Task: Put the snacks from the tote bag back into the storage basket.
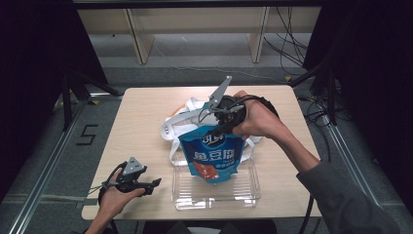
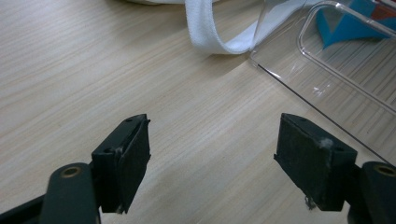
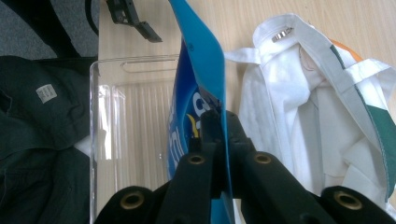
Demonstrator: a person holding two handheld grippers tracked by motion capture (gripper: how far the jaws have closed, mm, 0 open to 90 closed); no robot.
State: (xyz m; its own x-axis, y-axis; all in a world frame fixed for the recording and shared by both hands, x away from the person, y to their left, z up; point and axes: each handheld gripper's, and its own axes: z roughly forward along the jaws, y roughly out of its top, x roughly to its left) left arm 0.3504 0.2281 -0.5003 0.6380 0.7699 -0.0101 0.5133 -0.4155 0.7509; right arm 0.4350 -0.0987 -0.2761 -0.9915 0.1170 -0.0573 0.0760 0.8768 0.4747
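Nearest the high camera, the left tongs (image 1: pixel 155 184) rest low over the front left of the pale wood-grain bench (image 1: pixel 141 122), held in the person's left hand (image 1: pixel 113 200). Their jaws stand wide apart with nothing between them, and their own view looks across bare wood toward a white fabric strap (image 2: pixel 205 35) and the corner of the clear, shallow plastic tray (image 2: pixel 327 60). They seem parked there to leave the other hand room.

Farther in, the right tongs (image 1: pixel 217 129) are clamped on the top edge of a blue stand-up snack pouch with white lettering and a red picture (image 1: pixel 213 158). Pinching it by the thin top seam lets the pouch hang upright; its bottom is at or just above the tray floor, and I cannot tell whether it touches. My guess is that it is passing between the tray and the white cloth tote bag with green and orange trim (image 1: pixel 187 117) crumpled just behind it.

That bag's loose straps drape onto the tray's far edge, where they could snag the pouch.
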